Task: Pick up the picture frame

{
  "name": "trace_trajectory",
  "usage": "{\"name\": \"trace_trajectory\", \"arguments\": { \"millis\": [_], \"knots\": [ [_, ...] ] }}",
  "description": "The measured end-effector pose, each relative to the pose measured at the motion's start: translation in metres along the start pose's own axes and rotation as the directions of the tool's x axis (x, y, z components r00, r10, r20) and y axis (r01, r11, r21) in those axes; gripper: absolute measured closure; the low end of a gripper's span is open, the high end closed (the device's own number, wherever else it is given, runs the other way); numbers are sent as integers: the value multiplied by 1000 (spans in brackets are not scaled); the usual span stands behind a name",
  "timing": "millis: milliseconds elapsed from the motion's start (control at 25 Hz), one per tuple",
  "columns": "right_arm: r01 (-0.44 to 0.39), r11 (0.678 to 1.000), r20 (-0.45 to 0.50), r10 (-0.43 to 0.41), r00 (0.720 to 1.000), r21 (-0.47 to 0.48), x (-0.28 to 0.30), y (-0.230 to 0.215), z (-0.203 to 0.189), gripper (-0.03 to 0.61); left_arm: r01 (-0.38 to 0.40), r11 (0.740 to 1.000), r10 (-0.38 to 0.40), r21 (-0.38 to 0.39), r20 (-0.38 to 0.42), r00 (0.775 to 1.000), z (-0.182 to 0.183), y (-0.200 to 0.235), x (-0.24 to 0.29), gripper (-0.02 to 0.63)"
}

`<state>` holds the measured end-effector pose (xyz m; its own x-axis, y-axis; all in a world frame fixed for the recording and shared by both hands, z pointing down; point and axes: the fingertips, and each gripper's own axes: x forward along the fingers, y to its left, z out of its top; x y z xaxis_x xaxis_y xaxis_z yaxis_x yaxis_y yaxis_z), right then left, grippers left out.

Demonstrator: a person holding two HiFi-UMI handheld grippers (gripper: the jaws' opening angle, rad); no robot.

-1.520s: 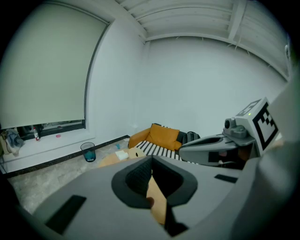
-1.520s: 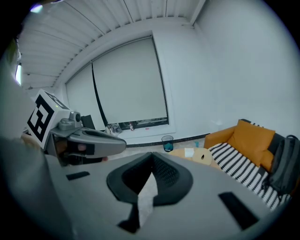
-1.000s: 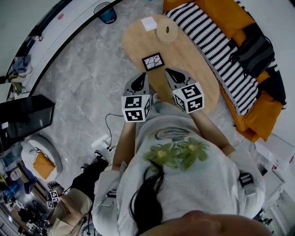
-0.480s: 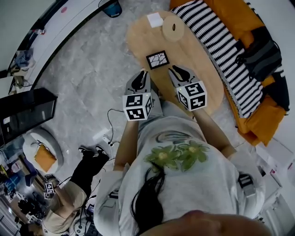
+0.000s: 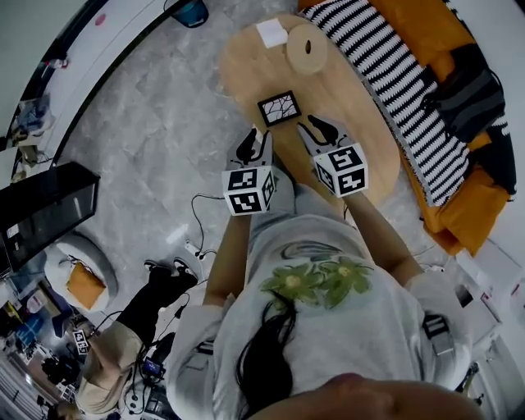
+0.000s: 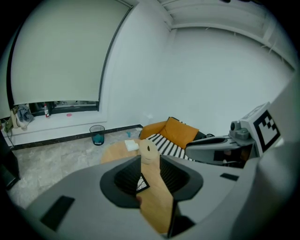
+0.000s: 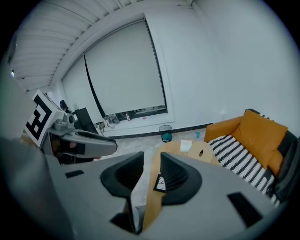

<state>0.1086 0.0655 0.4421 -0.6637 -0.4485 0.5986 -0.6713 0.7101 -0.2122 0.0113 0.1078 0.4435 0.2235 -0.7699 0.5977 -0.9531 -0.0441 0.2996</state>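
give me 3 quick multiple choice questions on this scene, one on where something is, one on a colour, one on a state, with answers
1. Where is the picture frame?
A. on a shelf
B. on the wooden table
C. on a chair

2. What does the blanket on the orange sofa look like?
A. black and white stripes
B. plain red
C. green dots

3. What state is the picture frame in?
A. lifted in one gripper
B. held by both grippers
C. resting on the table, untouched

Answers:
1 B: the head view shows it on the table top, just ahead of the grippers.
2 A: the stripes run along the sofa beside the table.
3 C: the left gripper and the right gripper are both short of it, their jaws opening with nothing gripped between them.
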Motion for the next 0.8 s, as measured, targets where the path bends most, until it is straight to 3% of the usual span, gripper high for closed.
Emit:
{"name": "trace_trajectory", "arguments": {
  "millis": [800],
  "knots": [
    [2, 1000, -92, 0, 996, 17, 74, -41, -43, 453, -35, 996, 27, -82, -97, 995, -44, 34, 75, 468]
  ]
}}
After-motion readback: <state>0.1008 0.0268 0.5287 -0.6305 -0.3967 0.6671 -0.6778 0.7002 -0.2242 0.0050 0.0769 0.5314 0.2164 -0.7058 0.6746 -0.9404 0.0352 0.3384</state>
